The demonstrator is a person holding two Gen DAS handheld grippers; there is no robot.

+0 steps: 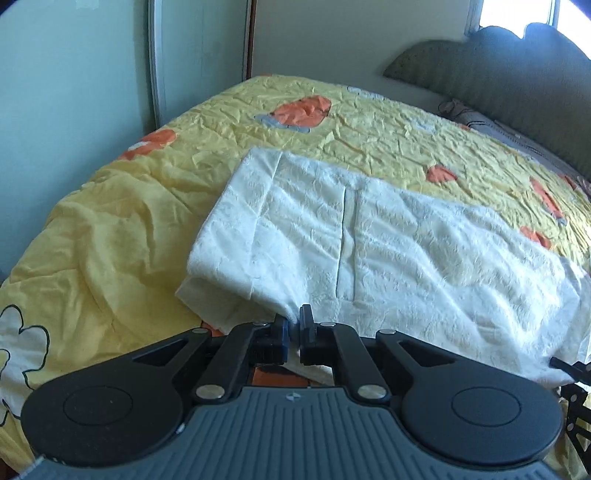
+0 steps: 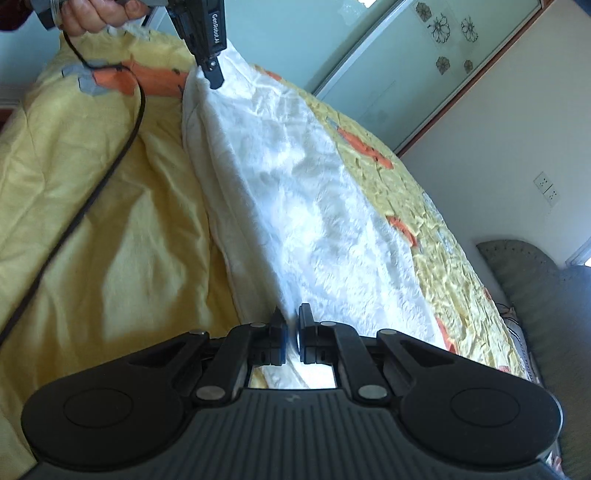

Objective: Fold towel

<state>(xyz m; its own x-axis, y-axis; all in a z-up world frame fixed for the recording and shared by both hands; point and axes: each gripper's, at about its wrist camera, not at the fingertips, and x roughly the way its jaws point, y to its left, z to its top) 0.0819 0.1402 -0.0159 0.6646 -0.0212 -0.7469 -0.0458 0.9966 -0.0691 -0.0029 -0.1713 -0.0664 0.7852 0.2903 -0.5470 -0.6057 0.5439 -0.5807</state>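
Left wrist view: the black left gripper (image 1: 293,326) sits low in the middle, its two fingers pinched on the near edge of a white textured towel (image 1: 369,236). That towel lies folded into a long band on a crumpled yellow bedspread with orange and grey shapes (image 1: 122,221). A padded grey-green headboard (image 1: 517,81) rises at the far right, and a pale green wardrobe door (image 1: 74,74) stands at the left.

Right wrist view: the black right gripper (image 2: 291,326) has its fingers clamped on the towel's (image 2: 295,184) near end. The band runs away across the bedspread (image 2: 92,221) to the left gripper (image 2: 214,74), which nips the far end. A person's hand (image 2: 96,13) holds that tool at the top left, and a black cable (image 2: 110,155) trails from it over the yellow cloth.
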